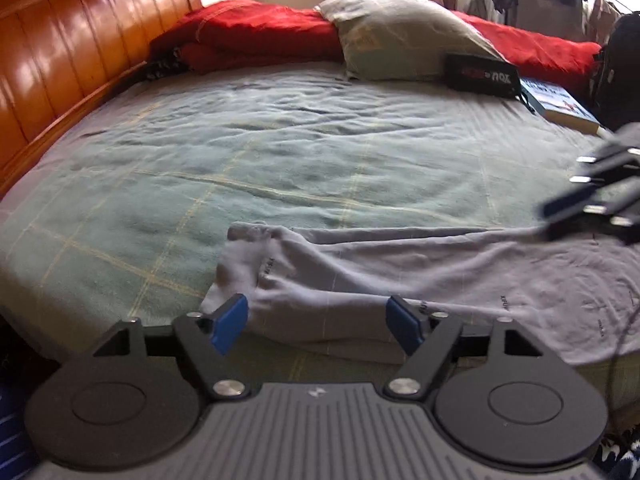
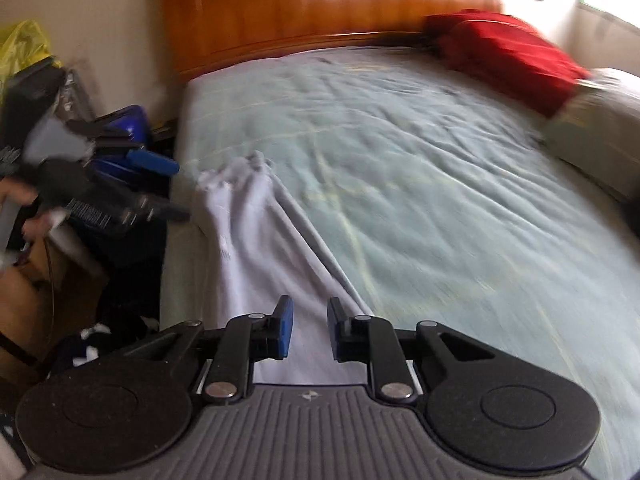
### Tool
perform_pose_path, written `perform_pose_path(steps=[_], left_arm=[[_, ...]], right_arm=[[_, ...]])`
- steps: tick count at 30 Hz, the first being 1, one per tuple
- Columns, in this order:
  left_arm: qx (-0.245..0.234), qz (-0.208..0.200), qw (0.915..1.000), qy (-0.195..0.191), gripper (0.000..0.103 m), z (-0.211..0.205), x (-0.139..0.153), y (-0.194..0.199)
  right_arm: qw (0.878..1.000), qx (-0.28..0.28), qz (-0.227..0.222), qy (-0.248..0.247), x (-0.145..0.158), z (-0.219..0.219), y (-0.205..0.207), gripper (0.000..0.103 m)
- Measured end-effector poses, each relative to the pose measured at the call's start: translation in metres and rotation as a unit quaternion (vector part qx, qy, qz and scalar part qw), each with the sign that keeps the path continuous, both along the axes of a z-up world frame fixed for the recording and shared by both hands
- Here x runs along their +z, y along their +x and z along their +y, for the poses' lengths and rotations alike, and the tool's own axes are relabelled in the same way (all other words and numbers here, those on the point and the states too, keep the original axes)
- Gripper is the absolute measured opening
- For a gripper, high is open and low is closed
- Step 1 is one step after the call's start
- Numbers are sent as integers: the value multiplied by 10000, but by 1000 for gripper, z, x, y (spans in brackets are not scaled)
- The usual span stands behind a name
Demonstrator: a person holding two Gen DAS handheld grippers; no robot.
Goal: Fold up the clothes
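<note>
grey garment (image 1: 400,276) lies along the near edge of the bed (image 1: 280,152), on the pale green checked sheet. in the left wrist view its long axis runs roughly left to right: a bunched, crumpled end at the left, the cloth spreading wider toward the right. in the right wrist view the same garment (image 2: 256,248) stretches away from the camera, with the crumpled end farthest off, near the bed's left edge. small dark print is scattered on the fabric but too small to read. left gripper (image 1: 320,324): jaws spread wide, blue pads on either side of the folded near edge of the garment, pads not pressing on it, nothing held. right gripper (image 2: 307,330): jaws stand narrow with a gap between the pads; cloth shows in the gap, but whether the pads pinch it i cannot tell. in the left wrist view the right gripper (image 1: 560,220) sits blurred at the garment's right end. black pouch (image 1: 482,76) beside the grey pillow (image 1: 400,36) carries upside-down lettering, the legible part looking like "xon"; the red part is unreadable. a book (image 1: 560,104) lies just right of the pouch, cover text illegible. red blanket (image 1: 256,36) lies along the far side; wooden headboard (image 1: 68,60) at left.
</note>
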State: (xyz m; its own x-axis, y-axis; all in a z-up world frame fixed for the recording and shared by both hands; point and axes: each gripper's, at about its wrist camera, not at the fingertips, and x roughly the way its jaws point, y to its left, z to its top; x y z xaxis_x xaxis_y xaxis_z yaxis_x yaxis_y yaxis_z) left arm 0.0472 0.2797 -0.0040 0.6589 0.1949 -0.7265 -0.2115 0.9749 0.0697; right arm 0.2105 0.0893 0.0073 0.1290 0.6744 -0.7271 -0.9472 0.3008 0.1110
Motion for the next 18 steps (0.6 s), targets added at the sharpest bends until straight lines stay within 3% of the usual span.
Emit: perform_pose_path(steps=[6,15,16,17,18], left_arm=[[427,-22,9991,15,84,-1,-13,-12],[534,44,9985,-67,84,-6,-30,-10],[540,22,9985,-114,84,-6,-31,-9],[565,0,9983,-129,84,-6,-31,-9],[593,-25,9982,-124,84,-6,-30,-10]], right_arm=[[9986,506,-73,-138,-28,68,14,22],[9966,735,-212,-311,-50,95,17,24],[9964,746,-236,-322,-50,96,17,18],[9962,764,-293,-308,-49,95,15,6],[9958,806,-333,-295,-47,94,13,6]])
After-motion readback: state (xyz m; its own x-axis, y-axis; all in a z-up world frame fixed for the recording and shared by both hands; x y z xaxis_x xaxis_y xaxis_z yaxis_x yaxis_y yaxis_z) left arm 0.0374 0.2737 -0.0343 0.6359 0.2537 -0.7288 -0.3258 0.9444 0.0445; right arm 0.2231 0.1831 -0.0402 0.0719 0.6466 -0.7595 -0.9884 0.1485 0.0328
